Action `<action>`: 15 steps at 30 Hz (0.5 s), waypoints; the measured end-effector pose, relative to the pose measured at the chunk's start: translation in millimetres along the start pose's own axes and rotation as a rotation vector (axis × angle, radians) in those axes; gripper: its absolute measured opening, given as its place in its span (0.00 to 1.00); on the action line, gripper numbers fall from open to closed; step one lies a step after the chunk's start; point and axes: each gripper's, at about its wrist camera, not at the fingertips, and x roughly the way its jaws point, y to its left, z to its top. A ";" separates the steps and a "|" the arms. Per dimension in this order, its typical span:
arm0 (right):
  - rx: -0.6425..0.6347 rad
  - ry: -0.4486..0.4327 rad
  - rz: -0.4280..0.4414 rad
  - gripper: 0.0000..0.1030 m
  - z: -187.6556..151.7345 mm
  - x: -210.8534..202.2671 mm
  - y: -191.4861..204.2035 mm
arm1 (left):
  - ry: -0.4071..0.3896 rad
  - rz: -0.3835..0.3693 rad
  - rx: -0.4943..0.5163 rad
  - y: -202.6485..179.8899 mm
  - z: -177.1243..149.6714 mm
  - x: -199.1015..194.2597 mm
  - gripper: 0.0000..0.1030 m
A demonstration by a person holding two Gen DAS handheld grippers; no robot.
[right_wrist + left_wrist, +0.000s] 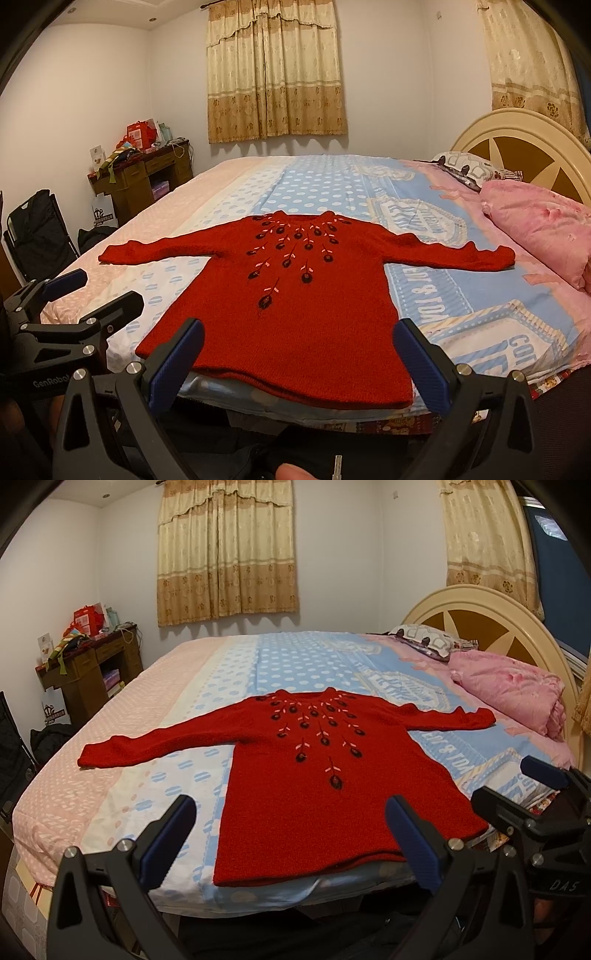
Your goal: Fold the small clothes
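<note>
A small red knitted sweater [317,805] [295,325] lies flat on the bed, front up, both sleeves spread wide, with dark embroidered flowers fanning down from its neck. Its hem lies along the near edge of the bed. My left gripper [291,843] hovers open just short of the hem, holding nothing. My right gripper [301,367] also stands open in front of the hem, empty. In the left wrist view the right gripper [517,782] shows at the right; in the right wrist view the left gripper [99,291] shows at the left.
The bed [303,657] has a pink, white and blue dotted sheet. A folded pink quilt [513,690] and a patterned pillow [424,638] lie by the cream headboard [498,616] on the right. A cluttered wooden desk [92,661] and a black chair [40,229] stand at the left.
</note>
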 end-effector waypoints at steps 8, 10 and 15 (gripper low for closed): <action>-0.001 0.008 0.001 0.99 -1.1 2.4 0.3 | -0.004 0.001 0.000 -2.5 -0.8 1.2 1.00; 0.000 0.011 0.002 0.99 -0.9 3.3 -0.6 | -0.005 0.001 0.001 -2.4 -1.1 0.9 1.00; 0.000 0.017 0.003 0.99 -2.0 4.8 -1.2 | -0.005 0.000 0.000 -2.2 -0.9 1.1 1.00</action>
